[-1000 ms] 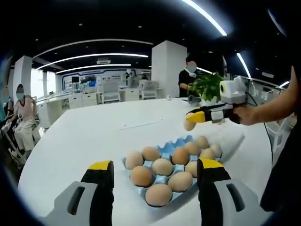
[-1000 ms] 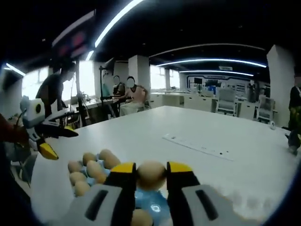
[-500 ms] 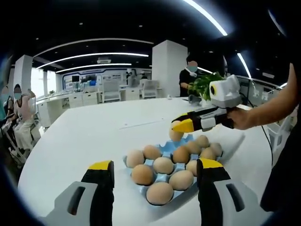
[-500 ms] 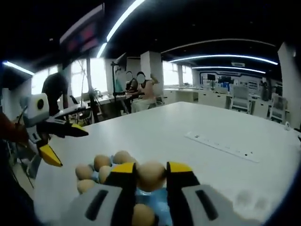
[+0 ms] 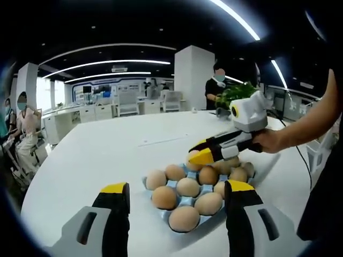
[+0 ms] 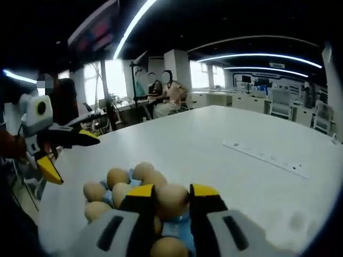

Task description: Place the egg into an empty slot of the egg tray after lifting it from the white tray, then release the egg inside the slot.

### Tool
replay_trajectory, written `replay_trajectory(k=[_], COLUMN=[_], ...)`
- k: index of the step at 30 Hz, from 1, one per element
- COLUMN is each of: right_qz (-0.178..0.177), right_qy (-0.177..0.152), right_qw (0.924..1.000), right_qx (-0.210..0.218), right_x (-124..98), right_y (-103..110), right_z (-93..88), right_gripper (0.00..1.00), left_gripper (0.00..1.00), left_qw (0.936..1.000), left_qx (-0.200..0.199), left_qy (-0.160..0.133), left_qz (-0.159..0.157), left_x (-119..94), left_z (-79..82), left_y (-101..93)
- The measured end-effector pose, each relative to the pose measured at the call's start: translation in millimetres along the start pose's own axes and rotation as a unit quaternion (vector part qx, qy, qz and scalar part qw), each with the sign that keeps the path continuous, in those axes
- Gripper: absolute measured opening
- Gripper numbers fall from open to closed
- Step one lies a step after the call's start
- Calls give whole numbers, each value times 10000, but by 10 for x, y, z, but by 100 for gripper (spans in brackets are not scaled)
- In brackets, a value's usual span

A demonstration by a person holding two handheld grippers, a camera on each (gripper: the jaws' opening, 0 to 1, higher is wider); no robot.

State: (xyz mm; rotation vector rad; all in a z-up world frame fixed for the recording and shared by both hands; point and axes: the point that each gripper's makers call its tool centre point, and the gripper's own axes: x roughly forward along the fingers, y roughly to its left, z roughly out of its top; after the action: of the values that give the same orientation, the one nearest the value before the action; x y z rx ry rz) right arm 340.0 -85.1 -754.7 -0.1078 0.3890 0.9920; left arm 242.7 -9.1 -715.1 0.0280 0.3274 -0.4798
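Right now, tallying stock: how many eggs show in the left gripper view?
11: ten in the blue egg tray, one egg in the right hand-held gripper above its far side. More may be hidden behind that gripper.

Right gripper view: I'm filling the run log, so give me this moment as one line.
right gripper: shut on egg | position: over blue egg tray | egg: not released | left gripper: open, idle

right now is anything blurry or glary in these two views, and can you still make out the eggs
Left gripper view: ceiling light strips glare white, fisheye bends the table edge, eggs in the egg tray stay sharp. Right gripper view: softer overall, bright windows wash out, the egg between the right gripper jaws is slightly blurred.
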Motion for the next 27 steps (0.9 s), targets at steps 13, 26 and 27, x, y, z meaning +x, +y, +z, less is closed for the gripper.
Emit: replay_trajectory(k=[13, 26, 27], right_qz=[56, 146, 147], right_qy=[147, 208, 216], right_qw=[9996, 9966, 9968], right_qx=[245, 779, 759], right_x=[40, 28, 29], right_y=[-67, -112, -103], right_z=[-107, -149, -149], right_gripper=[25, 25, 25], left_gripper=[73, 72, 72], left_qw=[10000, 10000, 10000], left_qx=[5, 18, 16], left_qy=[0, 1, 0], left_qz=[3, -31, -42], left_x=[-3, 18, 20], left_z=[3, 6, 9], left_y=[17, -1, -6])
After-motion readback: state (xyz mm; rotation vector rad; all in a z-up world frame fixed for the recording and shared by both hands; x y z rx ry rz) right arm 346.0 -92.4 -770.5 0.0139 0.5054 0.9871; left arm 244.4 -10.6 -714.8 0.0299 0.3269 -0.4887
